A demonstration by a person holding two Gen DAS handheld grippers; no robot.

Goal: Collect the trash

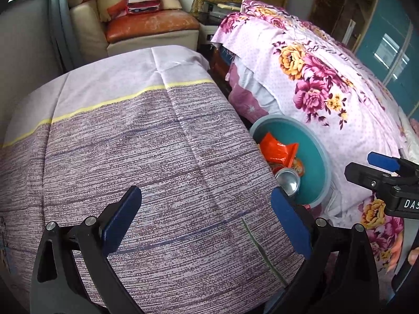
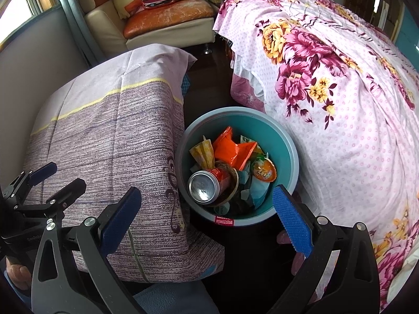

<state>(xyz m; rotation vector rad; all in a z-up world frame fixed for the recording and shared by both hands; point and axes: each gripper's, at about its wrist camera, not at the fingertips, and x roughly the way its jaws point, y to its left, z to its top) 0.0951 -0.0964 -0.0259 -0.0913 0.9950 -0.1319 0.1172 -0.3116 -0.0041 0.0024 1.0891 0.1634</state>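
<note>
- The left gripper [image 1: 205, 225] sat nearest its lens, its blue-padded jaws spread wide and holding nothing, poised over the striped purple cloth [image 1: 125, 157] that covered the table.
- The right gripper [image 2: 207, 225] was likewise wide apart and empty, with the table edge under its left finger and the bin ahead between its fingers.
- The floral bedspread [image 2: 353, 104] filled the room to the right of both grippers, falling close to the bin's far side.
- The cloth-covered table lay bare ahead of the left gripper; its right edge [image 1: 262, 157] dropped off just beside the bin.
- A cream sofa [image 2: 167, 31] with cushions stood far ahead, beyond a dark strip of floor [image 2: 209, 86] between table and bed.
- The teal trash bin [image 2: 288, 144] stood in that gap, touching the table cloth.
- Inside it lay an orange wrapper [image 2: 230, 151], a drink can [image 2: 204, 185] and other packets.
</note>
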